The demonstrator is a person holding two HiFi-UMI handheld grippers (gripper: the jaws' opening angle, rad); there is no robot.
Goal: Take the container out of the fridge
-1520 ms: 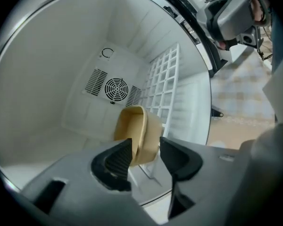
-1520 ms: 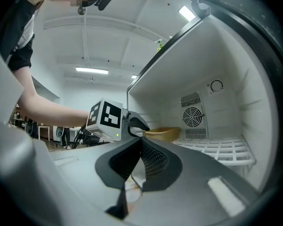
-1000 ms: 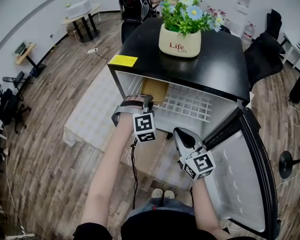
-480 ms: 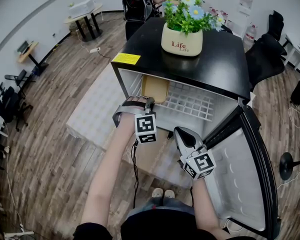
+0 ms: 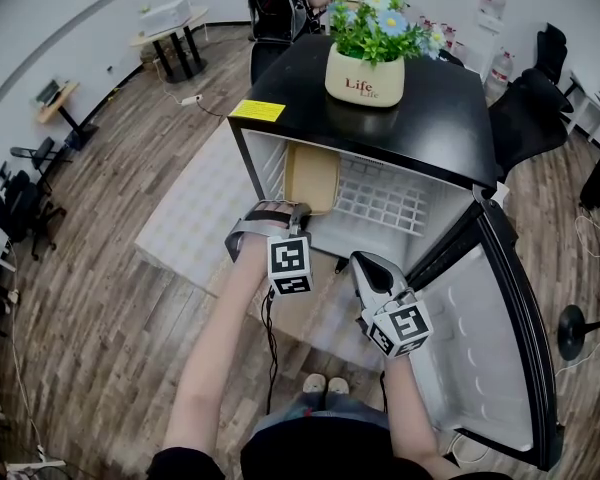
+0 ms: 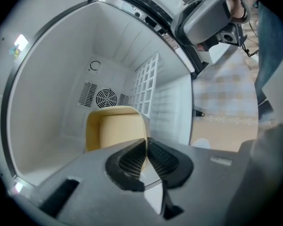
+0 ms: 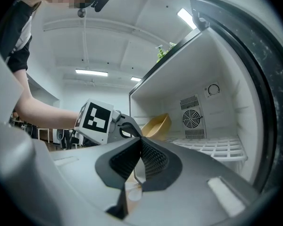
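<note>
The tan plastic container (image 5: pixel 310 176) sits at the left of the upper wire shelf (image 5: pixel 385 196) inside the open fridge (image 5: pixel 430 118), tipped up on its near side. My left gripper (image 5: pixel 298 211) is shut on the container's near rim; in the left gripper view the thin wall of the container (image 6: pixel 114 128) runs between the pads of the left gripper (image 6: pixel 145 147). My right gripper (image 5: pixel 363 261) hangs lower, in front of the fridge opening, shut with nothing in it. From the right gripper view the container (image 7: pixel 158 125) shows behind the left gripper (image 7: pixel 125 126).
The fridge door (image 5: pixel 500 338) stands open at the right. A flower pot (image 5: pixel 365 76) rests on the black fridge top. A pale rug (image 5: pixel 195 218) lies on the wooden floor to the left. Office chairs and small tables stand farther off.
The left gripper has drawn back slightly toward me, and the container now stands taller and more tipped up on the shelf. The right gripper has barely moved.
</note>
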